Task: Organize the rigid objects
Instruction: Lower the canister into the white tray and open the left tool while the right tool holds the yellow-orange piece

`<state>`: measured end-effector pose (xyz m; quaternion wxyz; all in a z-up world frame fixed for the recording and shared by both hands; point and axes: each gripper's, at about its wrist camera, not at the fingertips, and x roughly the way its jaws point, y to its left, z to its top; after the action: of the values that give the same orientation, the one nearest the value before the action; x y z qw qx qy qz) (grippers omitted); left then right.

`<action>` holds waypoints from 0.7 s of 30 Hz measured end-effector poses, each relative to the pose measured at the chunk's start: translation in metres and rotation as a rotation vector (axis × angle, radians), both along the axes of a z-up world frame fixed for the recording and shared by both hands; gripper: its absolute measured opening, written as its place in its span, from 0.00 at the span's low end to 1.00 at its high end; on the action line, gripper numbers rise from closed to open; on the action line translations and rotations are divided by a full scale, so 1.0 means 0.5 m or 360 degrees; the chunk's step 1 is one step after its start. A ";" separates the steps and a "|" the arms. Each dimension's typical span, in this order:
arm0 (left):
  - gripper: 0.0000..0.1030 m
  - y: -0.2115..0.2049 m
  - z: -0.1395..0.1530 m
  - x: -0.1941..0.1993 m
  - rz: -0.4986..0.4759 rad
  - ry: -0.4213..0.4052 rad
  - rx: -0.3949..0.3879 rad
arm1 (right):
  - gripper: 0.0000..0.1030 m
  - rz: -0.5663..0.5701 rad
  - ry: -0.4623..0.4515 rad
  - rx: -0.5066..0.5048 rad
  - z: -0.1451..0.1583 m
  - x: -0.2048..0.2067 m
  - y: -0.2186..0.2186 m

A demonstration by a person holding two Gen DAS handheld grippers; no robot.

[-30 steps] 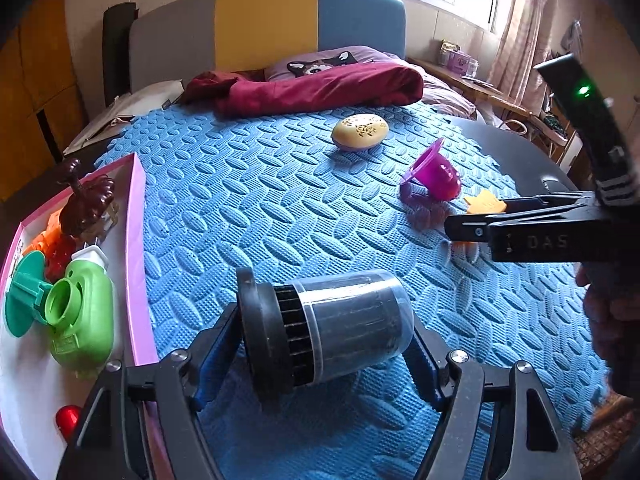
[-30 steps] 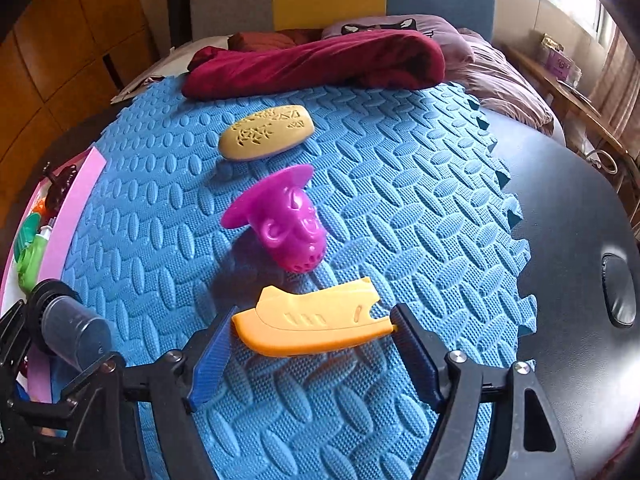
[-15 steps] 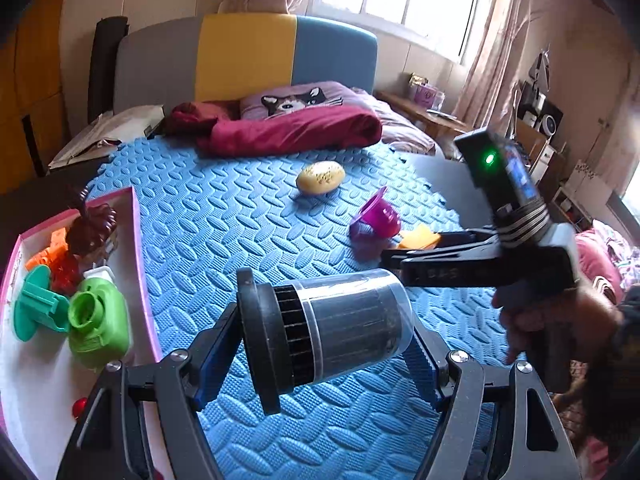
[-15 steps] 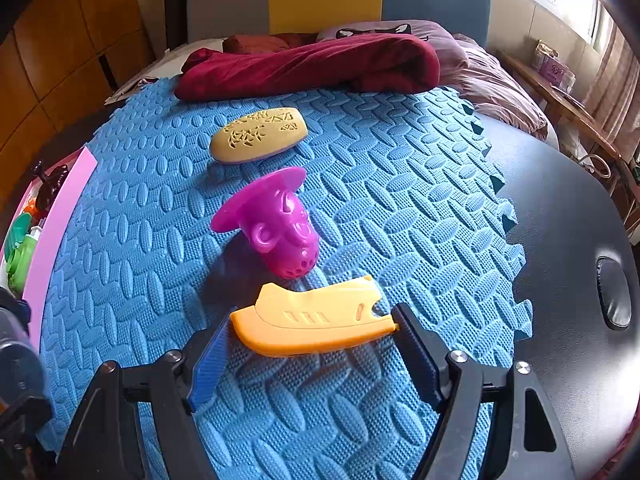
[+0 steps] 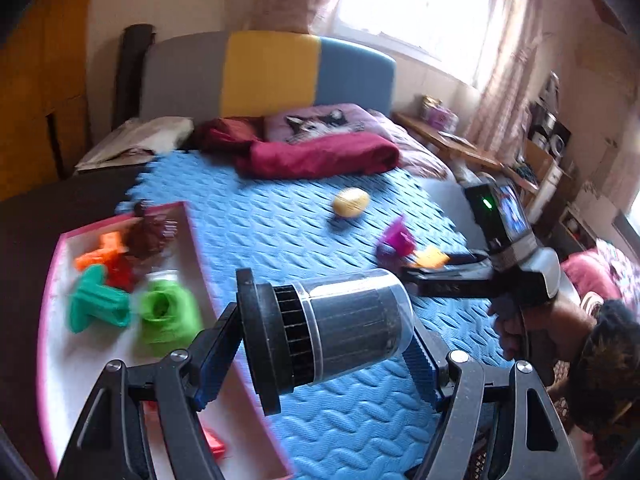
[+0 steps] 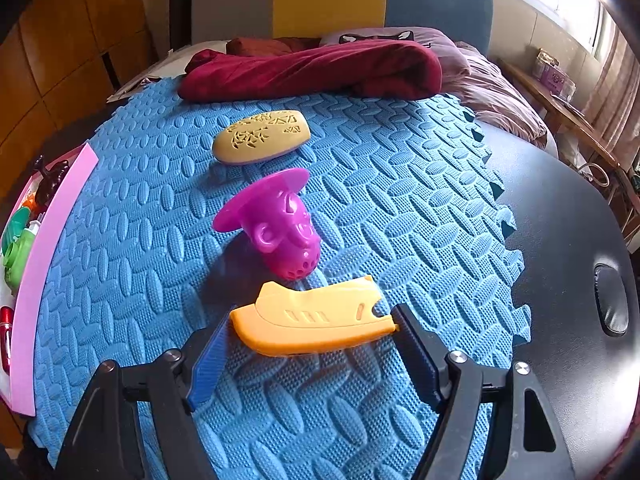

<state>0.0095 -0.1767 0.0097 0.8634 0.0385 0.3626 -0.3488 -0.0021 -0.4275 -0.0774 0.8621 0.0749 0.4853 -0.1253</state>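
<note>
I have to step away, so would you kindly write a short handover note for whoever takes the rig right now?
Left gripper: shut on the black-capped clear canister, held in the air beside the pink tray.
Right gripper: fingers at either end of the orange plastic piece, which lies on the blue foam mat; whether they press on it is unclear.
Done: the green, teal, orange and brown toys are in the tray.
Left: tray the canister, the orange piece, the purple strainer and the yellow oval case.

Place: a home bedroom.
Landmark: a bed with padded grey, yellow and blue headboard (image 5: 268, 74).
Below headboard: pillow (image 5: 320, 122), crimson blanket (image 6: 312, 70).
Right of headboard: curtained window (image 5: 416, 4).
</note>
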 end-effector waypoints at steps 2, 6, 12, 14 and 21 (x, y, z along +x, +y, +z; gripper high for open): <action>0.74 0.041 0.008 0.020 0.0073 0.0016 -0.0018 | 0.76 0.0001 -0.0001 -0.0002 0.000 0.000 0.000; 0.74 0.137 0.004 0.058 0.0269 0.0024 -0.0001 | 0.75 0.0003 -0.0005 -0.0013 0.001 0.000 0.002; 0.74 0.233 -0.068 0.113 0.0530 0.0150 0.0125 | 0.75 0.0040 -0.0012 -0.0062 0.002 0.001 0.012; 0.74 0.245 -0.093 0.124 0.0567 0.0238 0.0140 | 0.75 0.0051 -0.0011 -0.0078 0.002 0.001 0.015; 0.74 0.228 -0.123 0.165 0.0593 0.0318 0.0220 | 0.75 0.0060 -0.0012 -0.0097 0.001 0.002 0.018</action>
<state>0.0918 -0.0626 -0.0517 0.8680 -0.0046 0.4702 -0.1597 -0.0013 -0.4187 -0.0768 0.8681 0.0398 0.4792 -0.1234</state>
